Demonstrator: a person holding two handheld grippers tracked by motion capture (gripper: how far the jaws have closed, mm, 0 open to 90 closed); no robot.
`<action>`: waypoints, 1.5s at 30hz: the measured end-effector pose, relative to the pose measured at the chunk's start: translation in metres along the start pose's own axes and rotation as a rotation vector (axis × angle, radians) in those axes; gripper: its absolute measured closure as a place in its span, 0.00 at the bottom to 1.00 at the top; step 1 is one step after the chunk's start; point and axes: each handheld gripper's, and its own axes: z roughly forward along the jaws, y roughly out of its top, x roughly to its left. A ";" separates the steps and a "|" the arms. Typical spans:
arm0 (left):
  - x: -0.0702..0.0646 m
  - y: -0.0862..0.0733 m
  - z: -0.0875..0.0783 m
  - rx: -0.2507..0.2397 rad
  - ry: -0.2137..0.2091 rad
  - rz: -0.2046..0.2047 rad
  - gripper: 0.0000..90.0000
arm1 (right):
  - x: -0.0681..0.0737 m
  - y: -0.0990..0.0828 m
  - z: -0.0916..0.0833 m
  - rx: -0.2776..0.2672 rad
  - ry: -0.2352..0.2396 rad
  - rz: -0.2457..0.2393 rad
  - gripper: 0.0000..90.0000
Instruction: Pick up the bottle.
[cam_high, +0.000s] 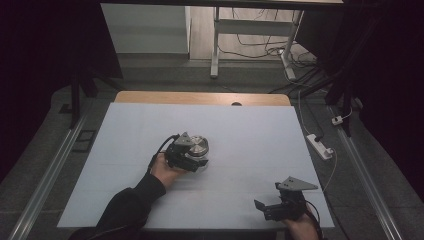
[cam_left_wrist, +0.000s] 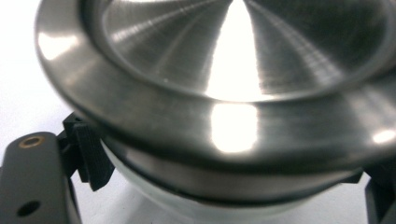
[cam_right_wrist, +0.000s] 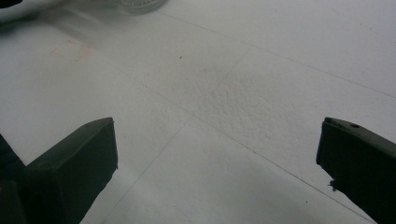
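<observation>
Resting near you at the table's (cam_high: 125, 190) front right corner, your right gripper (cam_high: 267, 209) has its fingers (cam_right_wrist: 74, 168) spread wide with nothing between them, just bare white surface ahead. Farther in, near the middle of the table and a little left, your left gripper (cam_high: 192, 159) sits against the one thing in play: a round jar with a brushed steel lid (cam_left_wrist: 224, 93). Its fingers (cam_left_wrist: 91, 158) are clamped on the pale body just under the lid's overhanging rim, one on either side.

Judging by the look of it, expect a stiff, fairly weighty object: metal on top, what seems to be glass or ceramic below, so breakable if dropped. The polished steel would be slippery, and the flared rim gives no flat face to pinch. Your present hold below the rim seems the better one, since the overhang should stop the jar from sliding down out of the fingers.

Count: one lidded jar, two grippers, one table.
</observation>
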 end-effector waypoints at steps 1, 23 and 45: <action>0.000 0.001 -0.001 0.000 -0.004 0.004 0.17 | 0.000 0.000 0.000 -0.001 0.000 0.000 0.00; -0.021 0.003 -0.043 -0.021 -0.029 0.041 0.17 | 0.000 0.000 -0.001 -0.011 0.005 -0.006 0.00; -0.049 -0.005 -0.062 -0.021 -0.077 0.062 0.17 | 0.000 0.000 -0.002 -0.028 0.025 0.006 0.00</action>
